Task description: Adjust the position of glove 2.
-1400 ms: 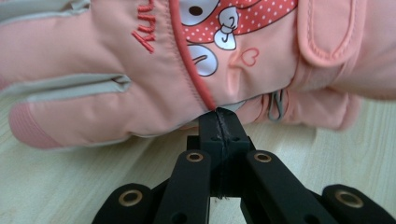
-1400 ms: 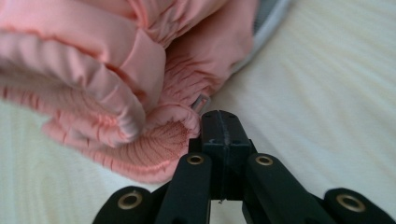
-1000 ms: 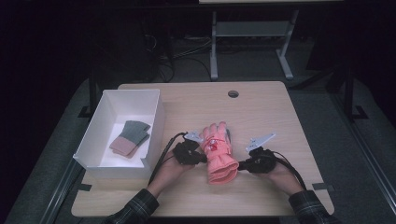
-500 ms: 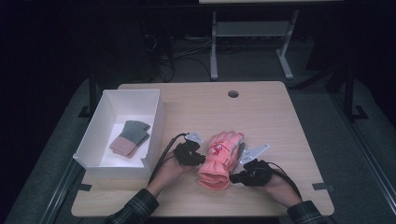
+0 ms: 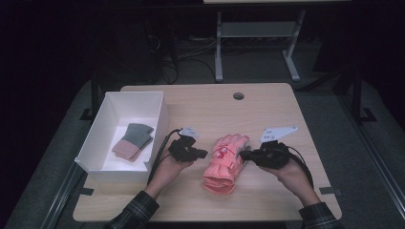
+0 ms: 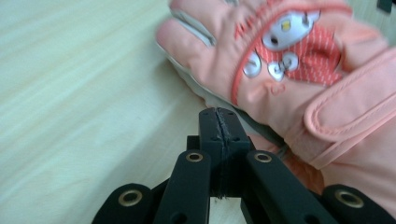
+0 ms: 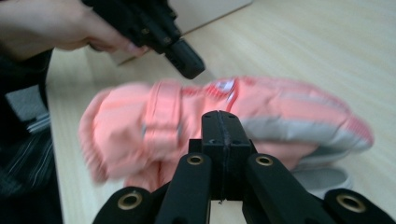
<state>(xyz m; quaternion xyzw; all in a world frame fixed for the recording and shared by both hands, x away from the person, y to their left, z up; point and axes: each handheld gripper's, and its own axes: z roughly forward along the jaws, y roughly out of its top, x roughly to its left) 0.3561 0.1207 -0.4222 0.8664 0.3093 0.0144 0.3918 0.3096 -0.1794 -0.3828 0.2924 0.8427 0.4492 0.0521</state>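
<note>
A lab-style recording room, dark around one lit wooden desk [image 5: 205, 102] with a cable hole [image 5: 238, 96]. Loose cables [image 5: 191, 52] and a metal stand frame [image 5: 258, 43] sit on grey carpet behind it.

— What is different about the pink glove [image 5: 226, 162] now?

— A second ago it lies flatter and nearer the table's [image 5: 205, 102] middle, fingers toward the far edge. Now it sits a little closer to the near edge, its cuff bunched up toward the person.

— And the left gripper [image 5: 202, 153]?

— It has drawn back from the glove's left side; its closed jaws now stand just beside the glove, apart from it.

— The right gripper [image 5: 242, 154]?

— It has swung in from farther right, and its closed tips now meet the glove's right side, near the fingers.
</note>
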